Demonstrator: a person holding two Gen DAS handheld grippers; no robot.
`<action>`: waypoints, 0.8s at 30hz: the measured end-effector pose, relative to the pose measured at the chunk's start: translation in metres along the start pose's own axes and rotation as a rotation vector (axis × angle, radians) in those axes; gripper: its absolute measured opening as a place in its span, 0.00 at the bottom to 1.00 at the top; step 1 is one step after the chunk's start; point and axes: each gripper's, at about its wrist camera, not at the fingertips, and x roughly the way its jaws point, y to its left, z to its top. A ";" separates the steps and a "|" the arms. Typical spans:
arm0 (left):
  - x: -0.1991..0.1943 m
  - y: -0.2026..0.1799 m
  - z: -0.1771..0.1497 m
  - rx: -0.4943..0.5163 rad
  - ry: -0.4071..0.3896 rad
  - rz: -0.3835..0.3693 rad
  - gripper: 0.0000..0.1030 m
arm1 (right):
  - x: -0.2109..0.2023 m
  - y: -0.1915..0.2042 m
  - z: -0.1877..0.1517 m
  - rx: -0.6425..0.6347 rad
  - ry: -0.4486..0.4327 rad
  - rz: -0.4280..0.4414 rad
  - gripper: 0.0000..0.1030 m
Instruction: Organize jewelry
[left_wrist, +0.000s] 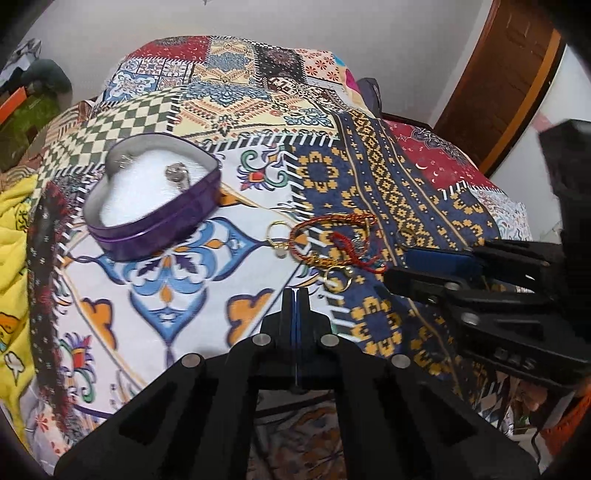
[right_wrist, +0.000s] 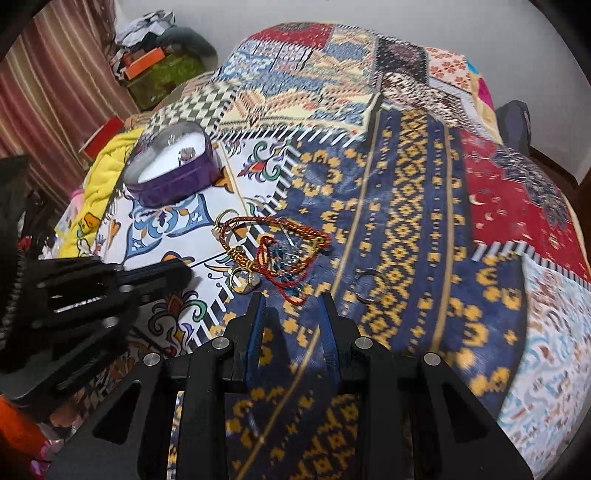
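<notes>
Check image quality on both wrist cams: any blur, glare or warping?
Left wrist view: mostly sharp on the purple tin and the bracelets; the right gripper at the edge is smeared; fisheye bulges the bedspread; dark corners. Right wrist view: motion blur across the bedspread, worst on the blue and yellow patch; same bulge; soft, even light, no strong glare.

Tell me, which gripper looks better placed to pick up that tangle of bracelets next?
Probably the right gripper: its jaws stand apart and empty, with the bracelets just ahead. The left gripper is shut and off to the side.
</notes>
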 end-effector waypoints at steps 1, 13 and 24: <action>-0.002 0.001 -0.001 0.005 0.002 0.004 0.00 | 0.005 0.001 0.000 -0.004 0.010 0.006 0.25; 0.005 -0.007 -0.004 0.033 0.038 -0.014 0.20 | 0.012 0.003 -0.002 -0.037 -0.026 -0.006 0.07; 0.021 -0.025 0.006 0.051 0.050 -0.067 0.33 | -0.024 -0.015 -0.009 0.031 -0.112 0.003 0.07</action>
